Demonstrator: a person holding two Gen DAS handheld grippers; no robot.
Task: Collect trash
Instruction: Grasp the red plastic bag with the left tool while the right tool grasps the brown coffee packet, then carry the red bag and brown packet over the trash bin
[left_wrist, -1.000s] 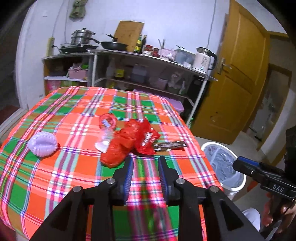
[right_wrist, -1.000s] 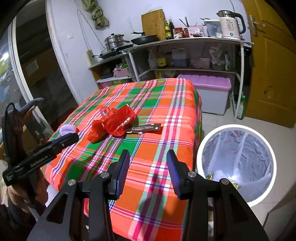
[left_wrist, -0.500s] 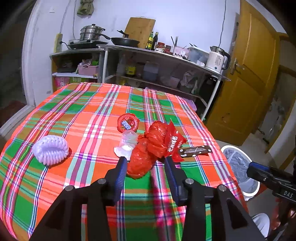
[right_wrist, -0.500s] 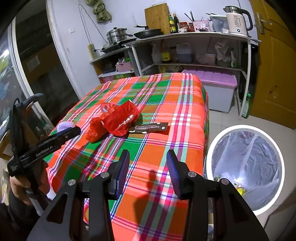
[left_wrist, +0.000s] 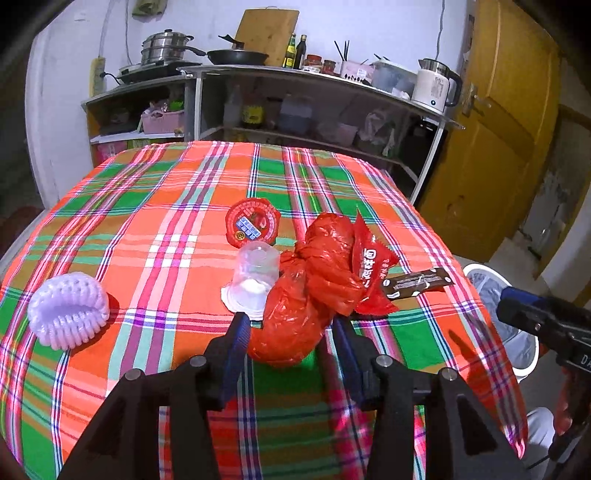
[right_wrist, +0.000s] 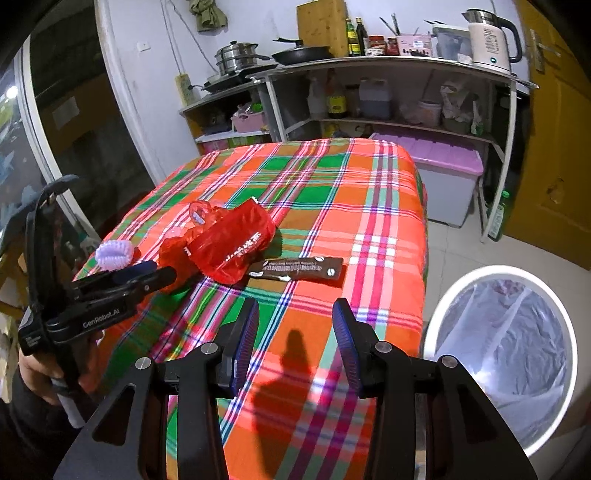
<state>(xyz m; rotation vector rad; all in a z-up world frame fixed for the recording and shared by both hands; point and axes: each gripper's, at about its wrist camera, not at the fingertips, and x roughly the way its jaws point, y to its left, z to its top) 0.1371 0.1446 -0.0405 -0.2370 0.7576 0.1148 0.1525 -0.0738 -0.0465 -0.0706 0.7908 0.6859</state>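
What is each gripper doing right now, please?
Left gripper: jaws opening around the red plastic bag, not gripping it.
Right gripper: open, empty, above the tablecloth.

A home kitchen: beyond the gripper, a metal shelf rack (left_wrist: 317, 79) carries a steamer pot (left_wrist: 166, 46), frying pan (left_wrist: 238, 56), sauce bottles (left_wrist: 295, 51), electric kettle (left_wrist: 436, 86) and cutting board (left_wrist: 267, 31).

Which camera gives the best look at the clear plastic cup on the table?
The left wrist view. The clear plastic cup lies in plain sight there, just ahead of the gripper's left finger, beside the red plastic bag. In the right wrist view the bag hides nearly all of it.
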